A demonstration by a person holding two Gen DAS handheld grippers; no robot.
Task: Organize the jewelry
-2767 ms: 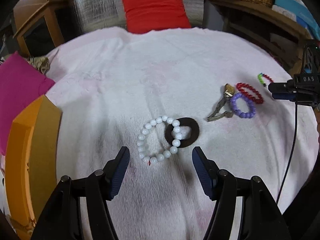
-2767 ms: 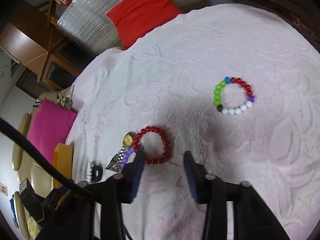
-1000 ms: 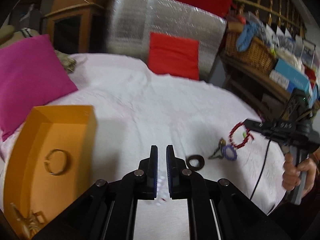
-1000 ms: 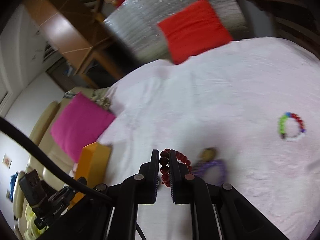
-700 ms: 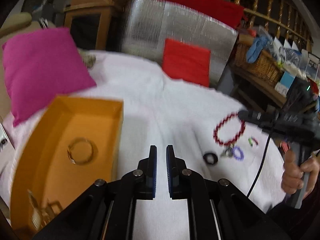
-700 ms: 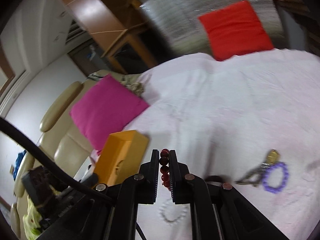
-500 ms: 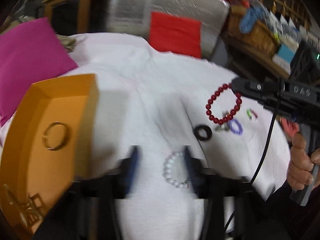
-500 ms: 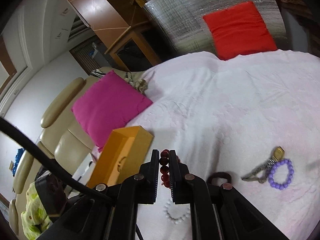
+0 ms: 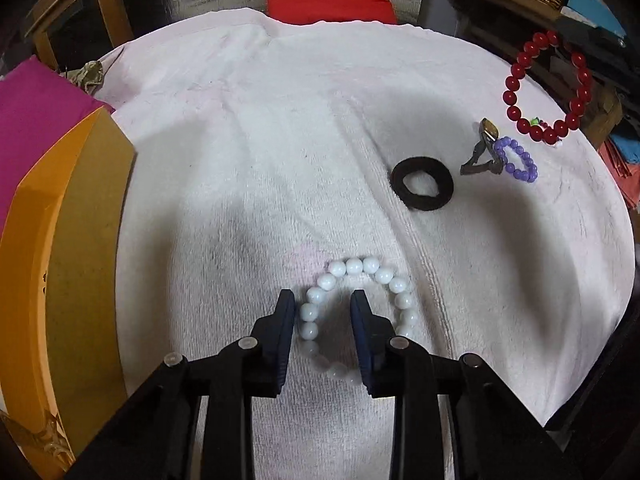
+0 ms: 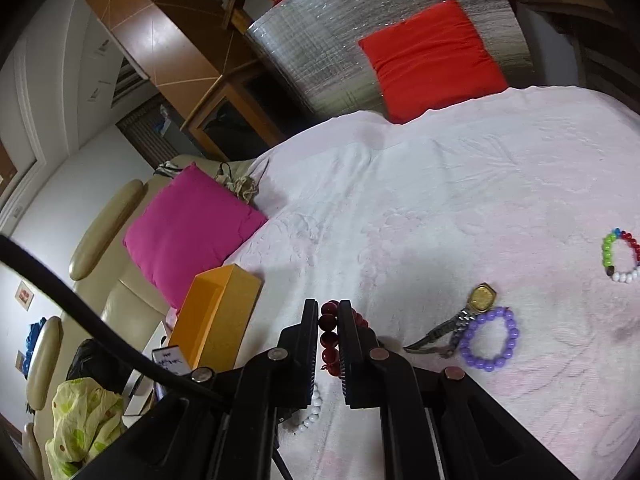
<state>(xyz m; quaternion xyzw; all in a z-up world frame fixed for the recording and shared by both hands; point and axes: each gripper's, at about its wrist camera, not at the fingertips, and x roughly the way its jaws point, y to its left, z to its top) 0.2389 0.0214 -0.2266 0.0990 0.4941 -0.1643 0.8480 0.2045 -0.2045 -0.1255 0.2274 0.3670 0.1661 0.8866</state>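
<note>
White bead bracelet (image 9: 356,312): our left gripper (image 9: 323,322) jaws closing astride one side, could slip out; right gripper (image 10: 329,344) clamps red bracelet (image 10: 340,332).

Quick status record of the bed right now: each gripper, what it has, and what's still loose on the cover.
left gripper: jaws closing astride the white bead bracelet
right gripper: shut on the red bead bracelet, lifted
loose on white cover: black ring, watch, purple bracelet, multicolour bracelet
orange box: left of the white bracelet
</note>
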